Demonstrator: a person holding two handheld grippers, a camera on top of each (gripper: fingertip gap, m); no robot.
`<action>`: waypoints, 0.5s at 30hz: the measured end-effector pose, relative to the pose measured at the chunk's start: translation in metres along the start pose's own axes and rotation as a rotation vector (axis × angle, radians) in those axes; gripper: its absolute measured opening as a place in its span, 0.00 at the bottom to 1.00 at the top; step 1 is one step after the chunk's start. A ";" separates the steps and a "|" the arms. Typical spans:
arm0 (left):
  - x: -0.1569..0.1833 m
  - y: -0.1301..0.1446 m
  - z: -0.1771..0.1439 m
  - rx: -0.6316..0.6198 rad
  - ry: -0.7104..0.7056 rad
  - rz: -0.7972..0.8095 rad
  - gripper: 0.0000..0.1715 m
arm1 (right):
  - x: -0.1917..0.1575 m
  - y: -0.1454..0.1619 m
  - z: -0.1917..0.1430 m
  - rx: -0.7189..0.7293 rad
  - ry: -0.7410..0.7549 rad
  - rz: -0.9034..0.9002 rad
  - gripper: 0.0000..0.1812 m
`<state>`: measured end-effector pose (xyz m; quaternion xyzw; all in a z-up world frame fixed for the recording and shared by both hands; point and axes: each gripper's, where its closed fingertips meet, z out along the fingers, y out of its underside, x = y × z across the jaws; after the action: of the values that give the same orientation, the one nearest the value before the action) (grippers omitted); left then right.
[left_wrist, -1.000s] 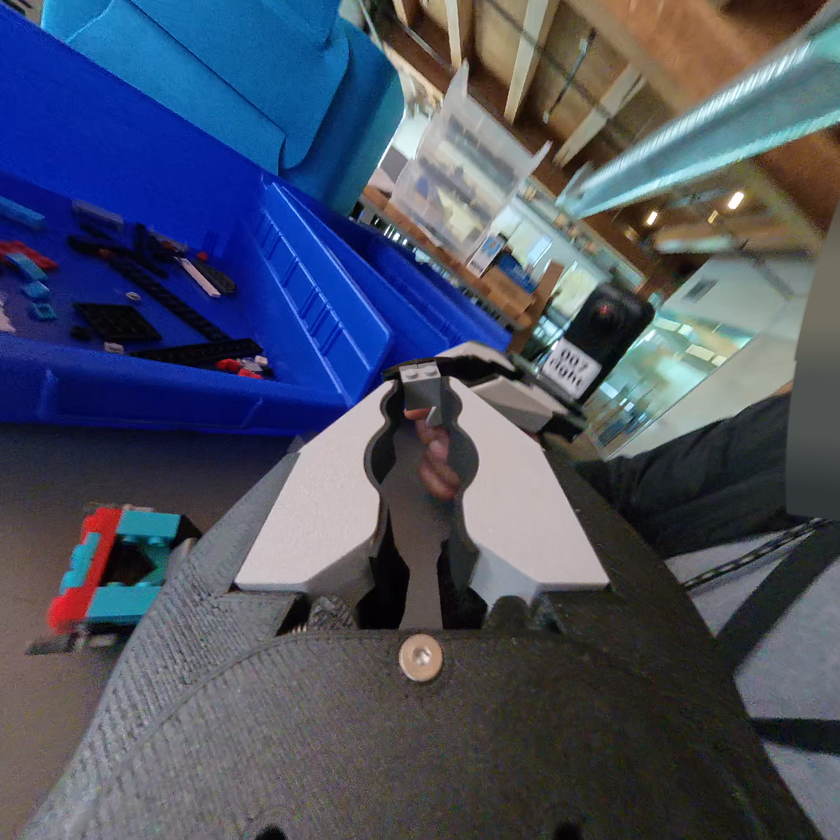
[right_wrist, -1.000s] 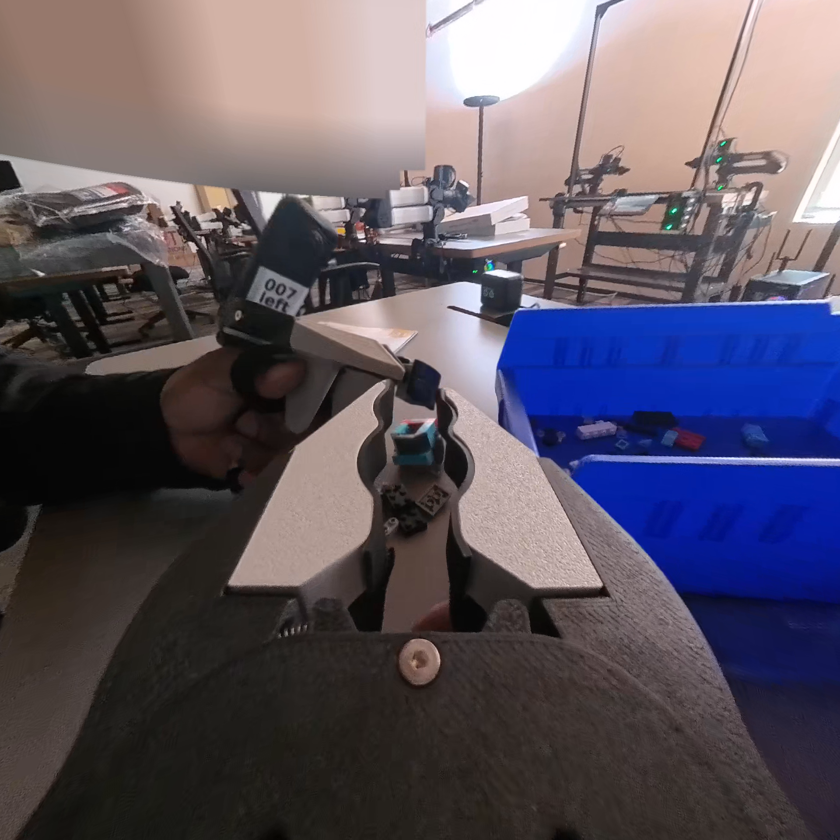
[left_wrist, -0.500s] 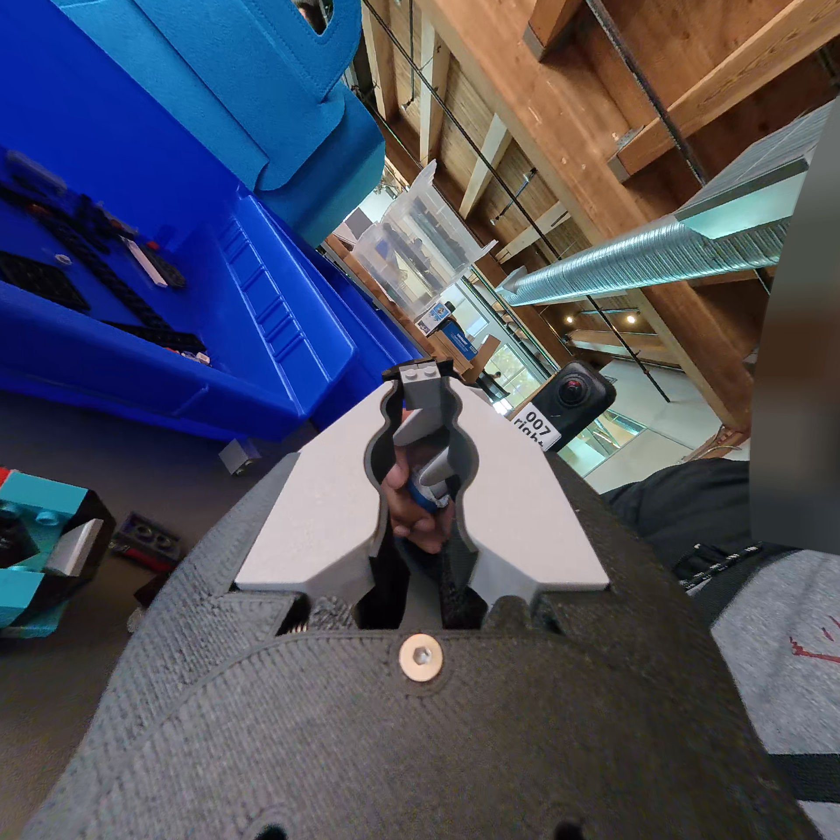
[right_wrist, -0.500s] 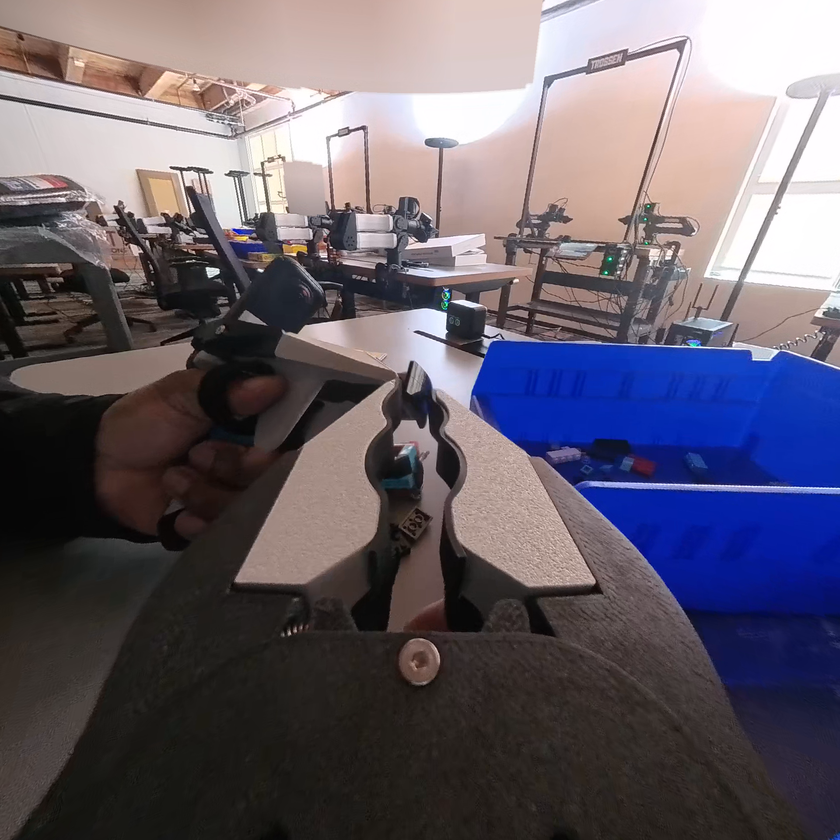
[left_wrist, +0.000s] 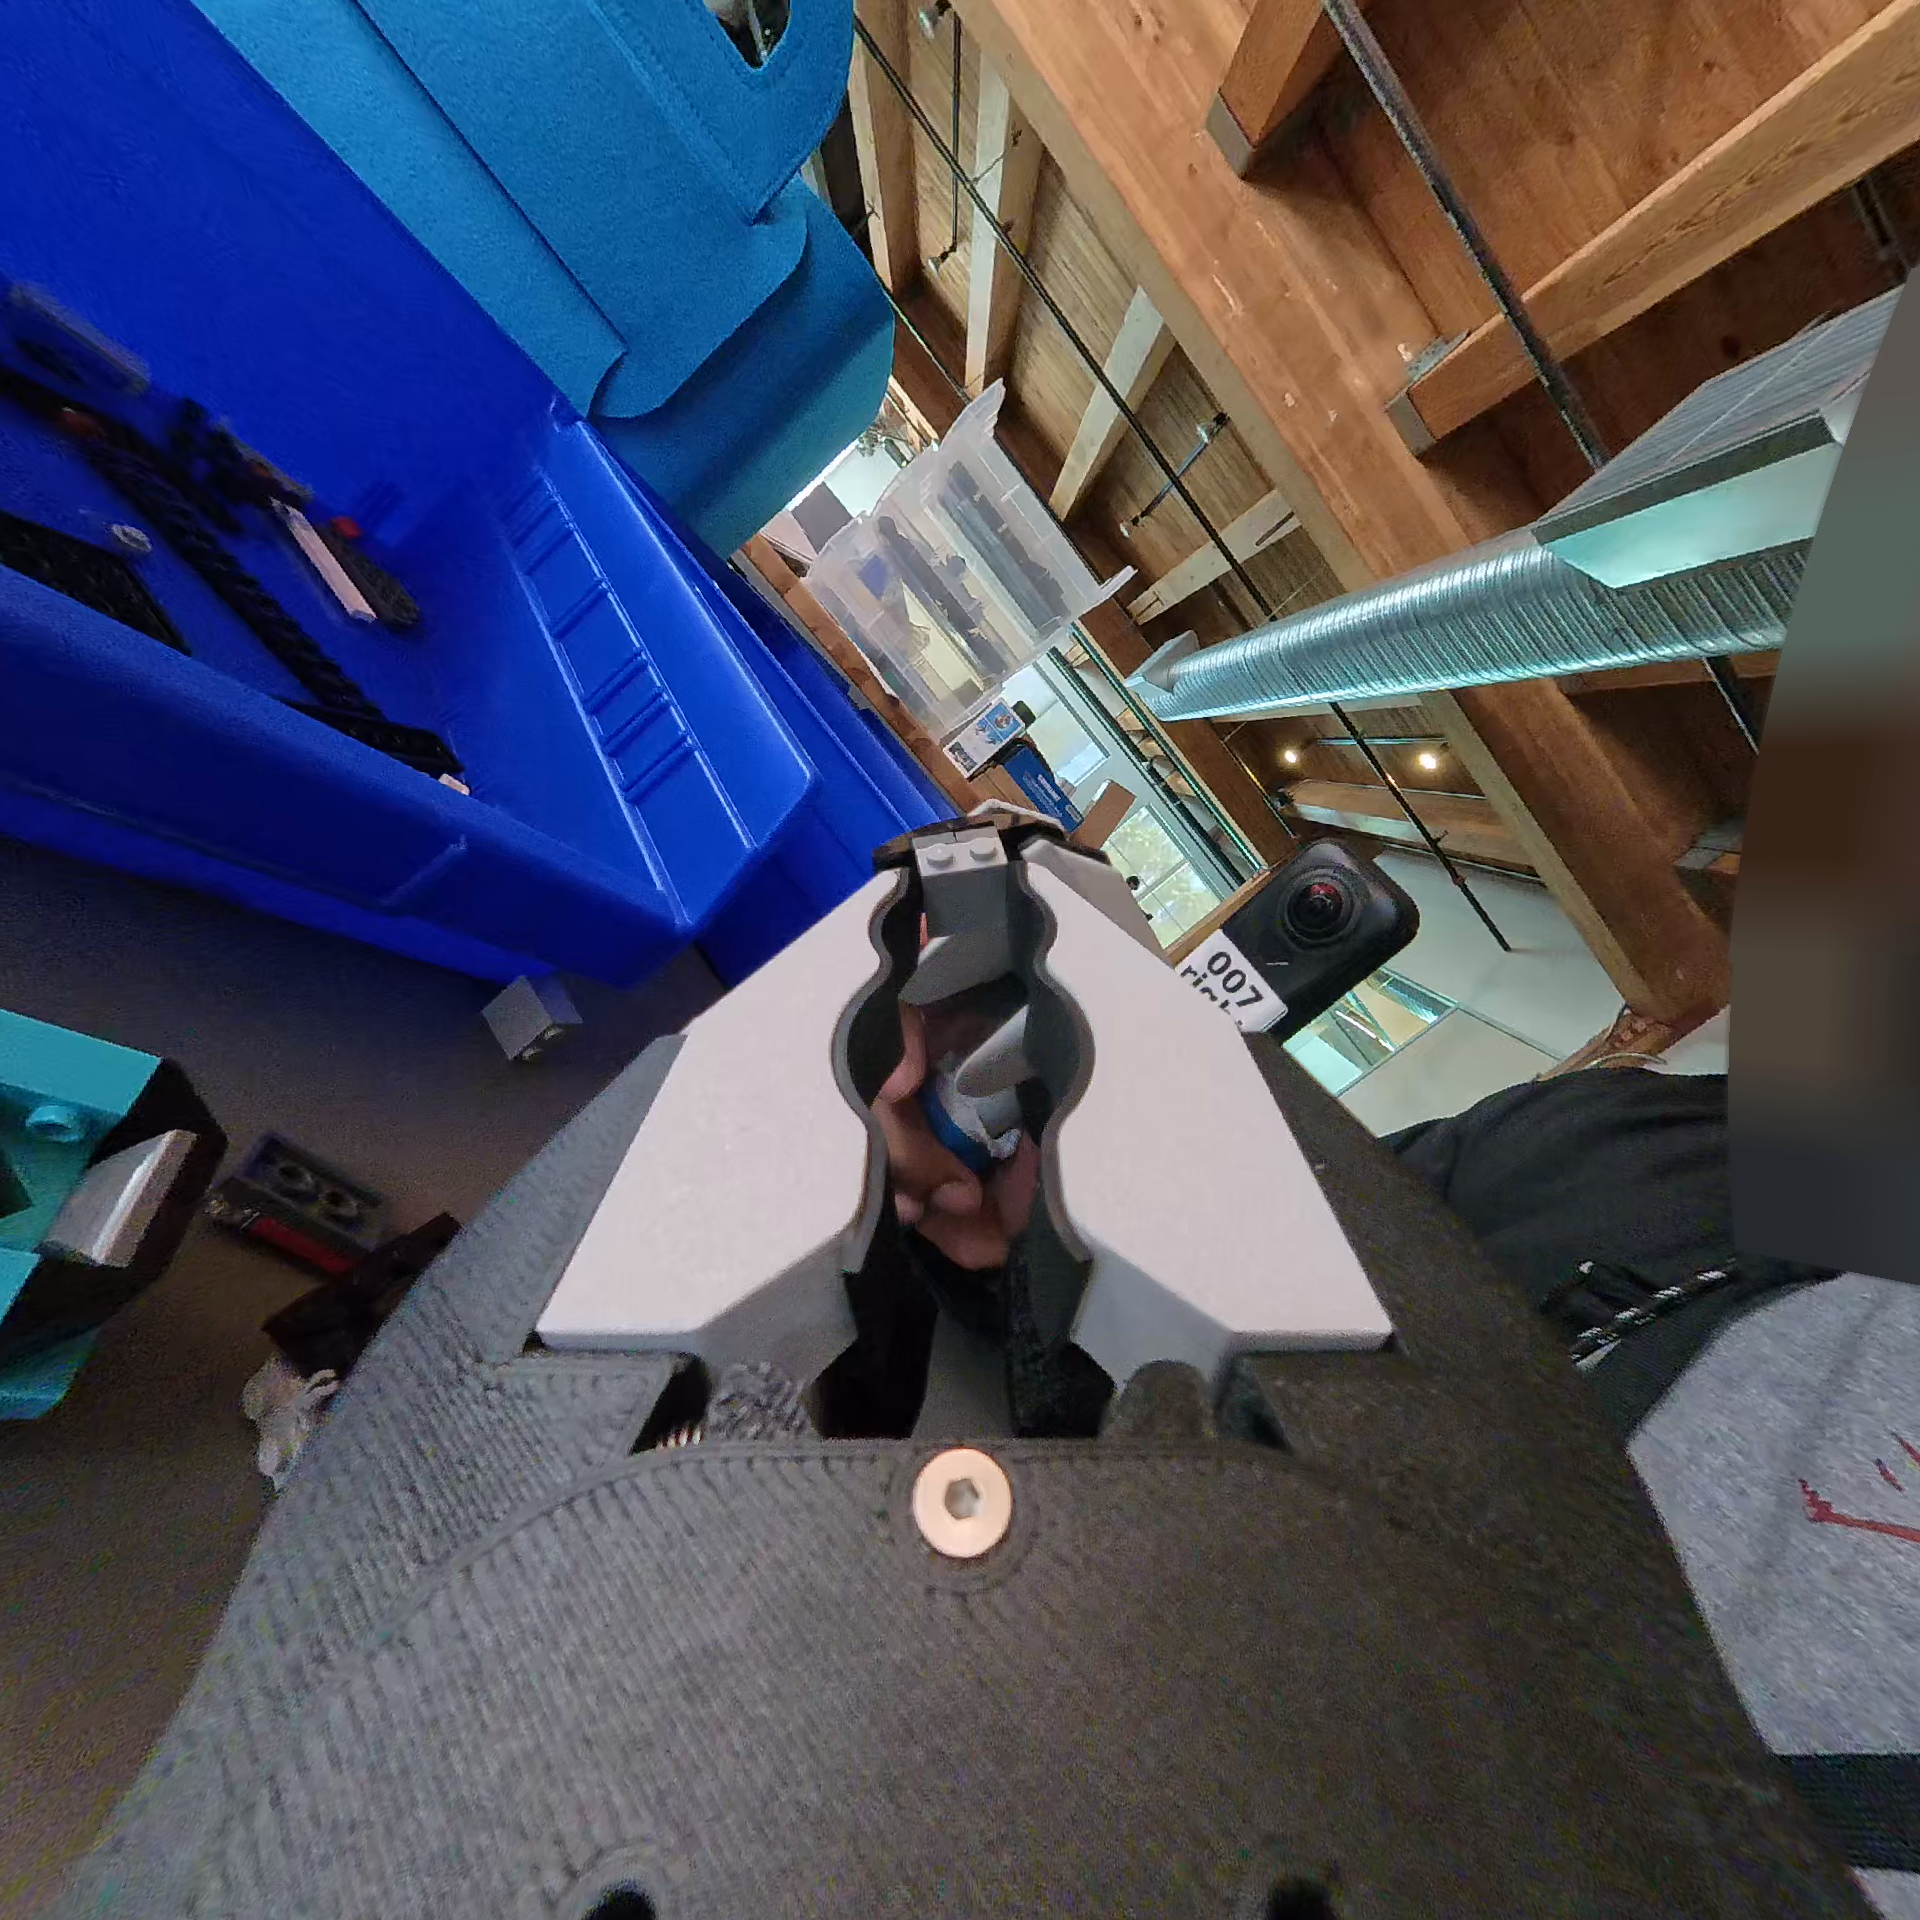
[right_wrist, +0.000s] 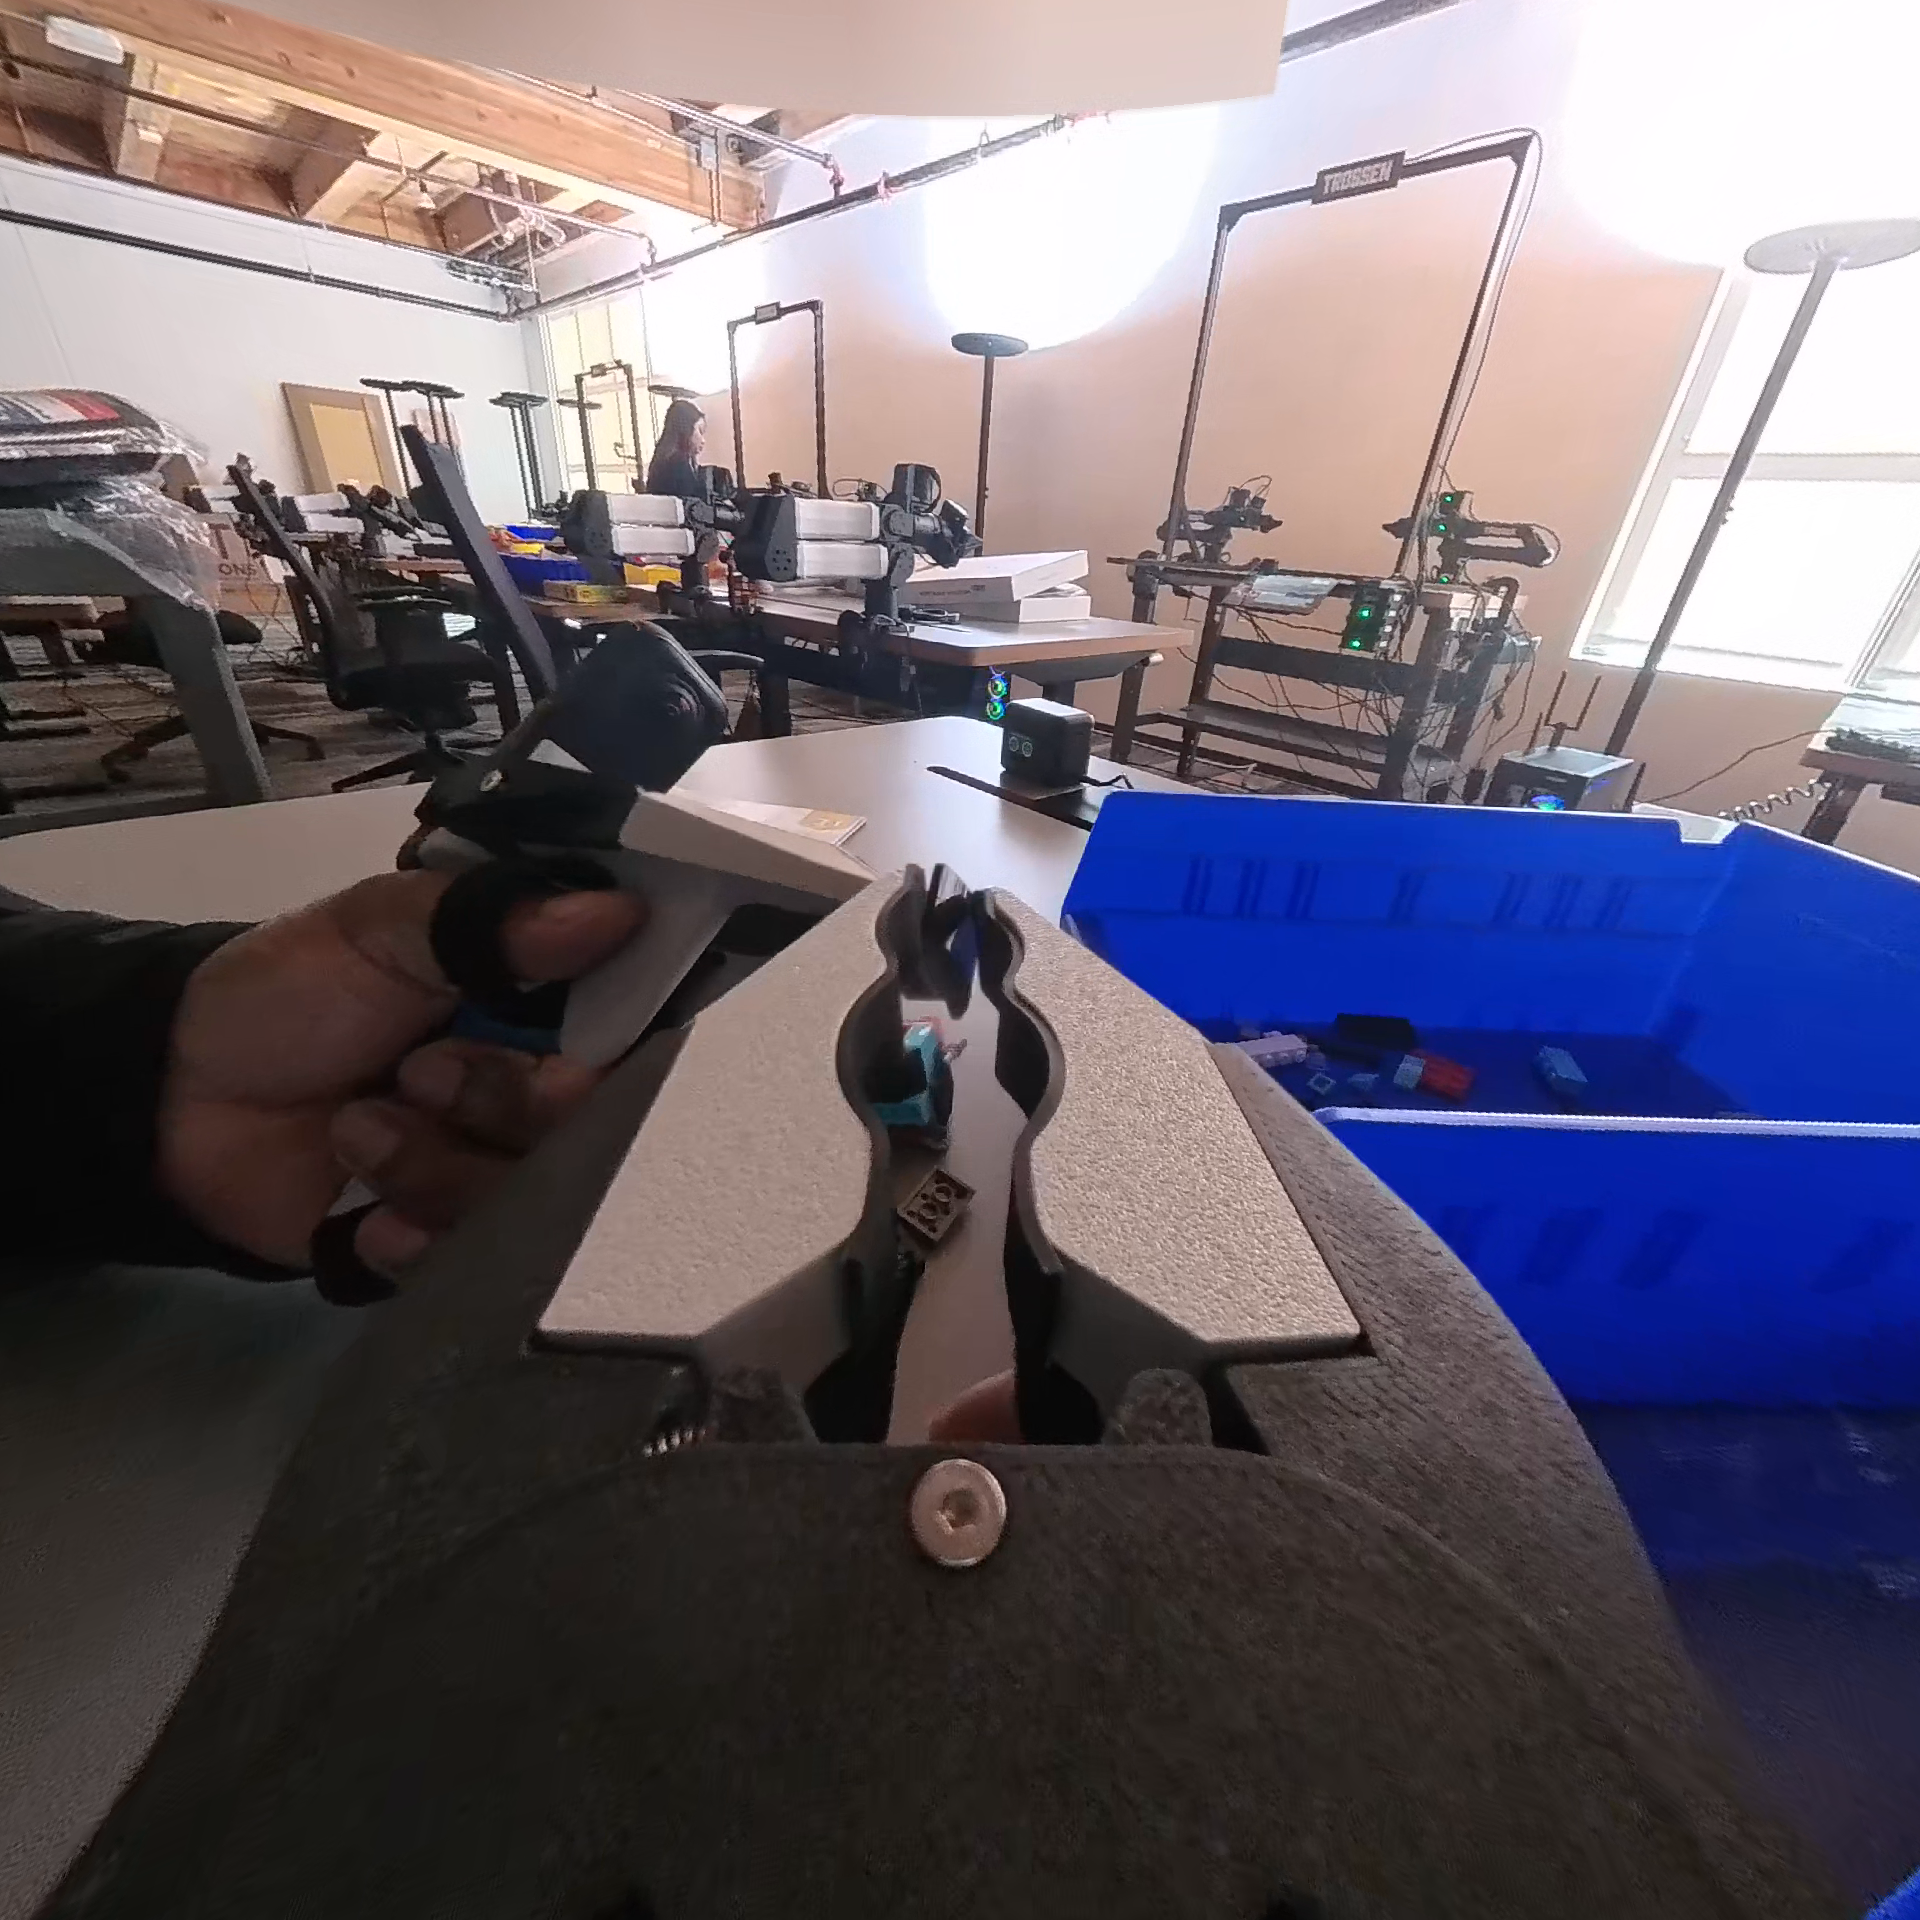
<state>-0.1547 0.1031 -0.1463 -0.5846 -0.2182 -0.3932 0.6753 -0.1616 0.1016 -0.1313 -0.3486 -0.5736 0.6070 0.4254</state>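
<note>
My left gripper (left_wrist: 961, 868) is shut on a small grey brick (left_wrist: 964, 896) with two studs, held up in the air. My right gripper (right_wrist: 951, 920) is shut on a small dark blue brick (right_wrist: 961, 951). The two grippers face each other, tips close together; whether the bricks touch I cannot tell. The right gripper's camera (left_wrist: 1317, 914) shows just beyond the grey brick. A hand (right_wrist: 343, 1060) holds the left gripper's body (right_wrist: 665, 883) at the left of the right wrist view. A teal and black brick build (left_wrist: 73, 1164) sits on the table below, and it also shows between my right fingers (right_wrist: 916, 1081).
A blue bin (left_wrist: 436, 831) with black and red pieces stands at the left; it shows at the right in the right wrist view (right_wrist: 1621, 1247). Loose bricks lie on the dark table: a grey one (left_wrist: 530, 1020), a dark one (left_wrist: 301, 1195), another dark one (right_wrist: 937, 1203). Both grippers' tips are close together, under 4 cm apart.
Both grippers have tilted upward and drawn closer, still shut on their bricks. The teal build has slid toward the left edge of the left wrist view.
</note>
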 end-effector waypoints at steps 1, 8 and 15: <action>-0.001 0.000 0.000 -0.002 -0.004 0.003 0.10 | 0.000 0.000 0.000 -0.002 -0.002 0.006 0.05; -0.002 0.001 0.000 -0.013 -0.019 0.030 0.10 | 0.000 0.001 0.000 -0.009 -0.037 0.102 0.04; -0.001 0.001 0.000 -0.024 -0.016 0.050 0.10 | 0.000 0.000 -0.001 -0.002 -0.067 0.165 0.04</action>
<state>-0.1548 0.1036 -0.1475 -0.6012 -0.2041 -0.3742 0.6759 -0.1605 0.1022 -0.1314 -0.3746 -0.5576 0.6508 0.3539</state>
